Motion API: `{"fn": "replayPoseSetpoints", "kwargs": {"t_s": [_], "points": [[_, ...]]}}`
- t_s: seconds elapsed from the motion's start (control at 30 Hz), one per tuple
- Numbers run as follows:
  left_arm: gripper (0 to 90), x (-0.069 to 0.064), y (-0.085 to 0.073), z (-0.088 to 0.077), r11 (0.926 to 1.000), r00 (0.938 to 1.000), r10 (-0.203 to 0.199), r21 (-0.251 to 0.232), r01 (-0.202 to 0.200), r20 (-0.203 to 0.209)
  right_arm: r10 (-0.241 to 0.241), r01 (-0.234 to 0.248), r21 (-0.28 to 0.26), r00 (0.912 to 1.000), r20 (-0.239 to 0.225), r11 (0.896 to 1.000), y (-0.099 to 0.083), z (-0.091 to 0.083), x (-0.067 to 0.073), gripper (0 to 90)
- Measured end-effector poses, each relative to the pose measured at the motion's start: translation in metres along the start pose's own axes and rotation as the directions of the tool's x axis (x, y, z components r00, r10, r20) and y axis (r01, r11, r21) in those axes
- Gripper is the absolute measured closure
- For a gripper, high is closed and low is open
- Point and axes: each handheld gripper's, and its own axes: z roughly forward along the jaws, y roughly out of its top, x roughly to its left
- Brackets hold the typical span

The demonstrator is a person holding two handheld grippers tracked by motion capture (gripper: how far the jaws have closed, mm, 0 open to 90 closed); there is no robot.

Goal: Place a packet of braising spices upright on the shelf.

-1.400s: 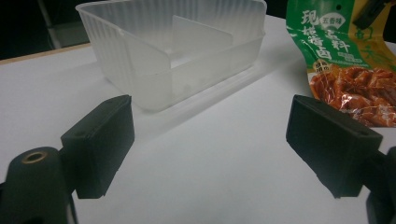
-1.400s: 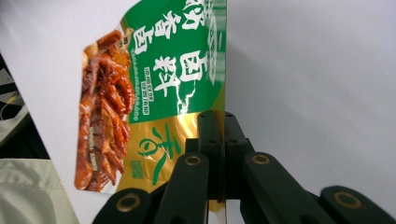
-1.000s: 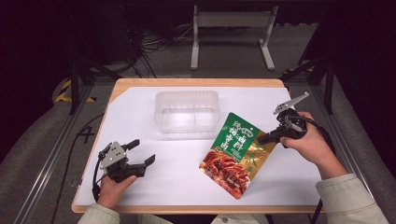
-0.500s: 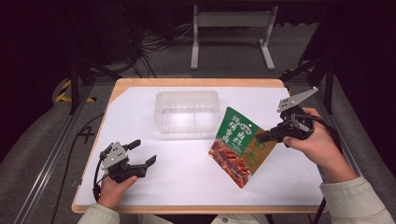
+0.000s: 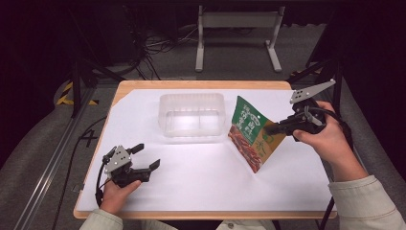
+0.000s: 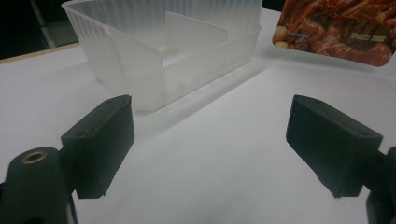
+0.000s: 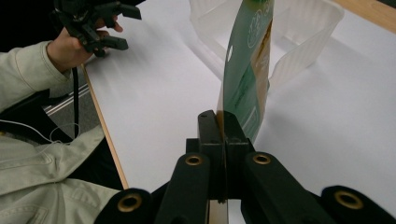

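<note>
A green and red snack pouch [image 5: 250, 134] stands tilted on edge right of centre, its lower corner near the white sheet. My right gripper [image 5: 268, 128] is shut on the pouch's right edge; in the right gripper view the pouch [image 7: 246, 70] rises from between the pinched jaws of that gripper [image 7: 223, 122]. A clear plastic container [image 5: 192, 114] with a divider sits just left of the pouch. My left gripper [image 5: 146, 157] rests near the table's front left, open with nothing between its jaws. The left gripper view looks past this gripper [image 6: 210, 140] at the container [image 6: 163, 51] and the pouch's lower part [image 6: 338, 28].
A white sheet [image 5: 201, 177] covers the wooden table [image 5: 95, 213]. In the right gripper view the other hand [image 7: 70, 46] and a pale sleeve [image 7: 32, 140] sit at the left. A metal stand [image 5: 237, 33] and cables lie on the floor beyond the table.
My right gripper has risen and lifted the pouch from lying flat to standing tilted on edge, closer to the container. The left gripper has not moved.
</note>
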Motion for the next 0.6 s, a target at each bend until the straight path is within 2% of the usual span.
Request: {"fn": "replayPoseSetpoints", "kwargs": {"t_s": [0.2, 0.6], "points": [[16.0, 0.000, 0.000, 0.000, 1.0000, 1.0000, -0.001, 0.000, 0.001, -0.002, 0.014, -0.014, -0.035, 0.9999, -0.006, 0.999, 0.008, -0.007, -0.004, 90.0], [16.1, 0.001, 0.000, -0.001, 1.0000, 1.0000, -0.002, 0.001, 0.002, -0.005, 0.002, -0.004, -0.087, 0.9998, -0.019, 0.996, 0.027, -0.014, -0.004, 90.0]]}}
